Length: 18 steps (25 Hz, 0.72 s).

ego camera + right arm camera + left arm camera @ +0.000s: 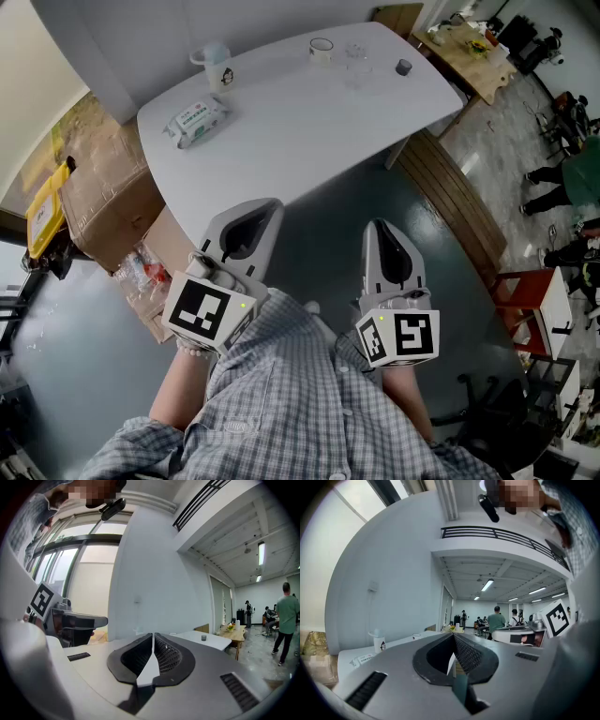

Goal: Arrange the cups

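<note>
**Grippers**
- Left gripper (265, 204): jaws closed tip to tip, nothing between them. Held level, short of table's near edge, over the grey floor (319, 244). Marker cube at its rear, by the checked sleeve (281, 394).
- Right gripper (379, 225): jaws closed, pads meeting along their length, empty. Level, beside the left gripper but apart from it, also short of the near edge.

**Table** (300, 141), white, rounded corners
- Mug (217, 67): white w/ lid, handle and small dark cartoon print; upright, far left corner. Also seen in left gripper view (378, 641).
- Glass cup (322, 49): dark rim, upright, mid far edge. Well apart from mug.
- Faint clear item (356, 50) just right of glass cup; type can't be told.
- Small grey cup (403, 67): upright, near far right corner, by right edge. Seen in right gripper view too (203, 638).
- Wet-wipes pack (197, 120): lying flat, near left edge, on near side of mug.

**Surroundings**
- Cardboard box (103, 197): on floor off table's left edge.
- Wooden bench (455, 202): off table's right edge.
- Wooden table (469, 52): beyond far right corner, cluttered.
- Several people standing at room's far end in both gripper views.
</note>
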{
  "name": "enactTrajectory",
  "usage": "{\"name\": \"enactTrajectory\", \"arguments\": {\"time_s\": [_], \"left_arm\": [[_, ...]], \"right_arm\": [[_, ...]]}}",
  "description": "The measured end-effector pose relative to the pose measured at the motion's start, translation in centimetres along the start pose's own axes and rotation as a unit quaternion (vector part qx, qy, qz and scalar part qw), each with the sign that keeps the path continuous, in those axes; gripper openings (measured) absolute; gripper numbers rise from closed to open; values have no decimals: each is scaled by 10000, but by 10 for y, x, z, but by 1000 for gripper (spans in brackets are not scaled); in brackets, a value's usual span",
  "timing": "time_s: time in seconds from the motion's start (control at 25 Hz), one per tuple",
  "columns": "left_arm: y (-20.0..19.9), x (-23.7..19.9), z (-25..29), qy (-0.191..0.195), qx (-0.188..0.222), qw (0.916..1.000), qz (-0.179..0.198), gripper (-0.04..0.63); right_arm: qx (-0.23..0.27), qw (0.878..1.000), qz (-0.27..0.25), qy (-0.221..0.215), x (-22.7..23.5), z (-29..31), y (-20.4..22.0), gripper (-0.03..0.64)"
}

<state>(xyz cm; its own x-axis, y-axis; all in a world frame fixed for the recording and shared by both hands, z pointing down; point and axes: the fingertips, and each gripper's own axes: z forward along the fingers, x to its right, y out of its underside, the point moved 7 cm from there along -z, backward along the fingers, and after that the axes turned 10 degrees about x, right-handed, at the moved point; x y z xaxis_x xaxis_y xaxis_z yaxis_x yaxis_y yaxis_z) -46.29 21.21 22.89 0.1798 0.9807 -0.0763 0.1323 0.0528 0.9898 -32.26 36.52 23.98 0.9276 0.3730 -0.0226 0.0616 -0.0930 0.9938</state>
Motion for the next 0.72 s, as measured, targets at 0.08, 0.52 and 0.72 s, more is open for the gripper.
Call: {"name": "enactTrajectory", "arguments": {"time_s": [0.08,0.52,0.72], "left_arm": [[1,1,2,-21,-8,10000,-13,11],[6,11,21,-128,10,9999,-17,11],[8,19,32,-250,49,9997,-16,11]], "right_arm": [[-3,10000,30,-13,3,1,1,31],[78,9996,245,-72,28,4,5,31],[88,9996,258,-5,51,5,7,31]]}}
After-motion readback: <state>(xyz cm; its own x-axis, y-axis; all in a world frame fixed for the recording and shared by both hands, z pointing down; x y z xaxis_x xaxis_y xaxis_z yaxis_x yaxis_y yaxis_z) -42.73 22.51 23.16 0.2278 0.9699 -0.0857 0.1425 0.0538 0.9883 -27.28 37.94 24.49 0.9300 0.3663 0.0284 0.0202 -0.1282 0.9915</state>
